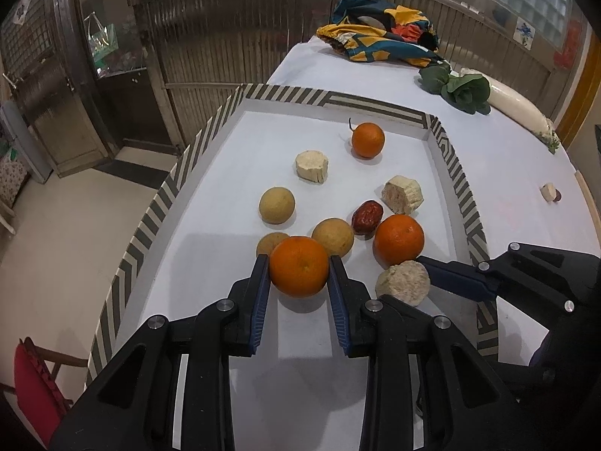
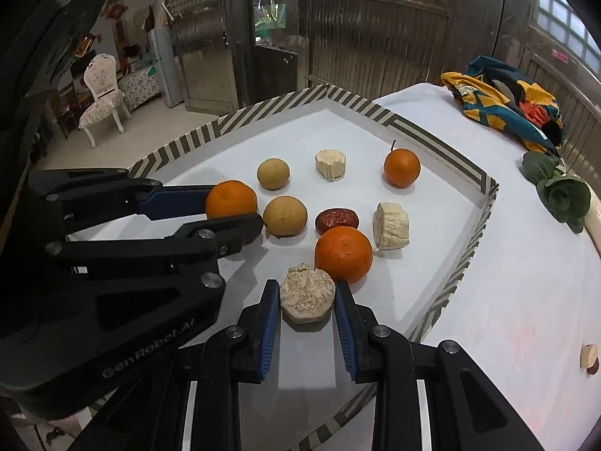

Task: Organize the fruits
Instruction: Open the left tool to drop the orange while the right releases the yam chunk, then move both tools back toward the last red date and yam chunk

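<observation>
Left tool (image 1: 299, 263) grips an orange (image 1: 299, 266) inside the striped tray (image 1: 210, 127). Right tool (image 2: 307, 293) clamps a pale cut chunk (image 2: 307, 296), just beside that orange.

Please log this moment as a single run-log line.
left hand-held gripper: shut on orange | right hand-held gripper: shut on pale cut chunk | both inside striped tray
</observation>
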Demonstrator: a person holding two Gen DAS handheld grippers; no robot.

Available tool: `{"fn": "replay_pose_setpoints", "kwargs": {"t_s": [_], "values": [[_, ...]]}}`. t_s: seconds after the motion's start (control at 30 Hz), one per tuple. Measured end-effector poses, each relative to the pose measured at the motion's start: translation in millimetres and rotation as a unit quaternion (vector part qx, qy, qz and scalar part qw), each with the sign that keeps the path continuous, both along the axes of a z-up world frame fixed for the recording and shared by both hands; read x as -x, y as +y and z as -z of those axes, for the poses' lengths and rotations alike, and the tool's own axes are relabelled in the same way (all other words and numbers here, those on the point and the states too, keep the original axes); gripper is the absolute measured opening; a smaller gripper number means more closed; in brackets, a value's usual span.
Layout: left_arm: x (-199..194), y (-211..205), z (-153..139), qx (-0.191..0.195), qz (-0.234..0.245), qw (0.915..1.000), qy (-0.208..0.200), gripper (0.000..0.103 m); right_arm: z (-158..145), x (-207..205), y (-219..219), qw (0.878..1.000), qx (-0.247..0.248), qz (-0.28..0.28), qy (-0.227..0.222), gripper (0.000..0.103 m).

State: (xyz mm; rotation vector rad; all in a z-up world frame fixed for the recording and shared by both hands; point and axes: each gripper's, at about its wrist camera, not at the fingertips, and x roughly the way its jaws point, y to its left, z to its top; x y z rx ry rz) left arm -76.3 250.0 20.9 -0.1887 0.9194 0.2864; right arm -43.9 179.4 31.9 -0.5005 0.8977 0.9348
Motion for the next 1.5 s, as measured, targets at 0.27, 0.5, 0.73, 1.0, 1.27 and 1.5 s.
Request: {"fn": "replay_pose_setpoints", "kwargs": {"t_s": [0.27,0.5,0.73,1.0,1.27,1.5], "values": [[0,2,2,0.006,-0.010,0.9999,0.007,0.037,-1,5,-4,0.999,-0.022,-0.007,0.027,0.029],[6,1,-8,0.014,-0.017,0.9997,-0.011,0.063,-19,14,-22,0.998,-0.060,-0.001,0.034,0.029],[5,-18,-20,0.009,-0.003,0.9996,-0.026,0.063,-36,10,-52,0.994,-0.095,0.026,0.037,0.029],[-7,-55,-29,0.017,0.036,0.9987,-0.033,0.064,-39,-6,-108,0.991,-0.100,0.081,0.030,0.030],[-37,-116,-25,0.050,0.108,0.9928,-0.013,0.064,-19,-45,-192,0.982,-0.073,0.171,0.027,0.030],[-67,-170,-25,0.051,0.156,0.9865,0.001,0.064,-3,-104,-283,0.960,-0.034,0.278,0.015,0.030]]}}
